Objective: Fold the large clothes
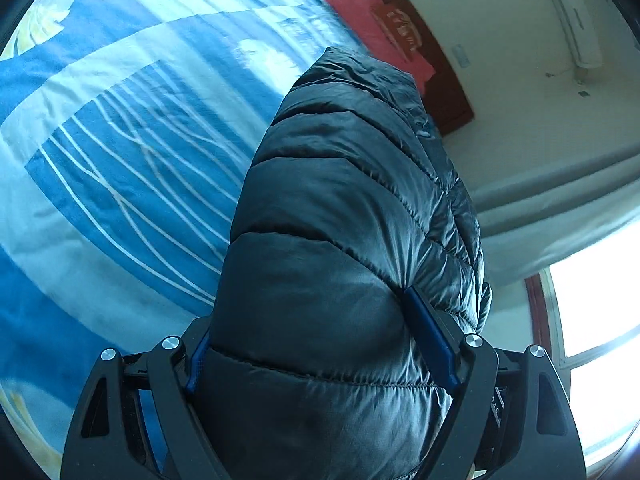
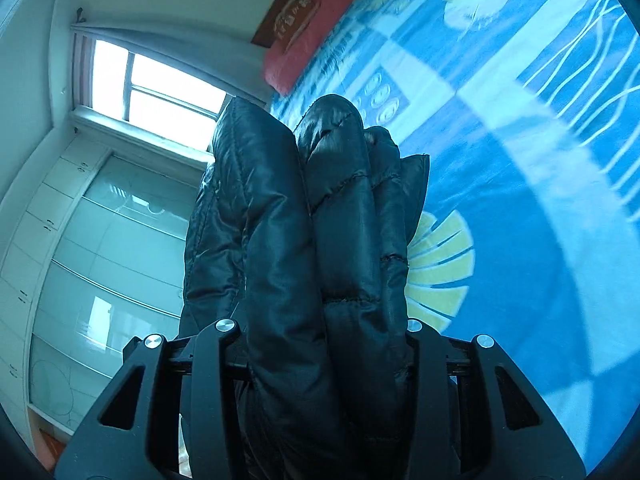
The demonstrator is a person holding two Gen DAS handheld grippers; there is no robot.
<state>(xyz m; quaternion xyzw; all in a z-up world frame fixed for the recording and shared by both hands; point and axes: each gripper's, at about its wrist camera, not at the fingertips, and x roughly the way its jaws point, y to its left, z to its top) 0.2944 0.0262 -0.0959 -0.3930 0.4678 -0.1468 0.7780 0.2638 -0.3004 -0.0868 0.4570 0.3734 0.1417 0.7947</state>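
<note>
Item: black quilted puffer jacket (image 1: 340, 240), glossy, slippery-looking shell, held up off the blue patterned bedspread (image 1: 120, 160) by both tools.

Risks, judged: the slick padded cloth may creep out of either grip under its own weight; bunched layers in the right gripper (image 2: 324, 344) may spring apart and spoil the fold; uneven lowering may leave the jacket skewed on the bed.

Left gripper (image 1: 324, 344): jaws clamped on a thick quilted panel that fills the gap and rises ahead of them; blue pads press its sides.

Right gripper: jaws closed on several stacked folds, bulging forward between them.

Also present: pink pillow (image 1: 360, 4), window (image 2: 160, 84), wardrobe doors (image 2: 100, 260).
</note>
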